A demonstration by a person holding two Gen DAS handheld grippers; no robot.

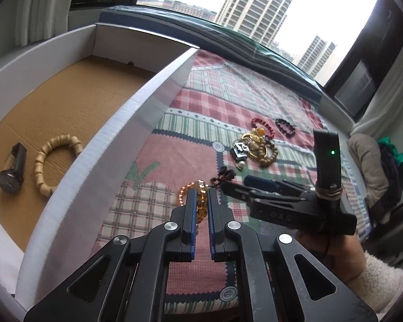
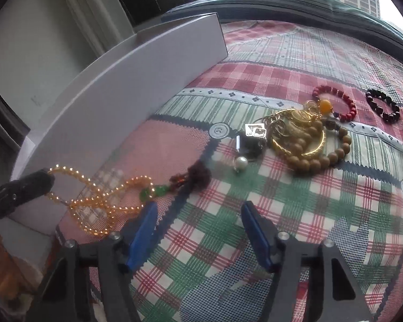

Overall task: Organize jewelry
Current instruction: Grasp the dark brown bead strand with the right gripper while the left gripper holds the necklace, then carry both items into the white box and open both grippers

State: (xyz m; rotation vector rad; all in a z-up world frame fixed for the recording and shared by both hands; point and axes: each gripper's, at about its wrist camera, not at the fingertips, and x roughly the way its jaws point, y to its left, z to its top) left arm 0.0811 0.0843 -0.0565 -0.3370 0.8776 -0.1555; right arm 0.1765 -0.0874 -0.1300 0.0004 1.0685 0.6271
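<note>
The left gripper (image 1: 202,193) is held low and pointed forward, and its two blue-padded fingers (image 1: 192,214) are closed almost together on a string of amber beads (image 1: 200,205). The right gripper (image 2: 198,209) is held just to its right and a little ahead, with its fingers (image 2: 145,228) spread wide apart and nothing between them. The right hand (image 1: 344,252) is wrapped around its handle, and a fluffy white sleeve (image 1: 381,281) is worn on that wrist.
</note>
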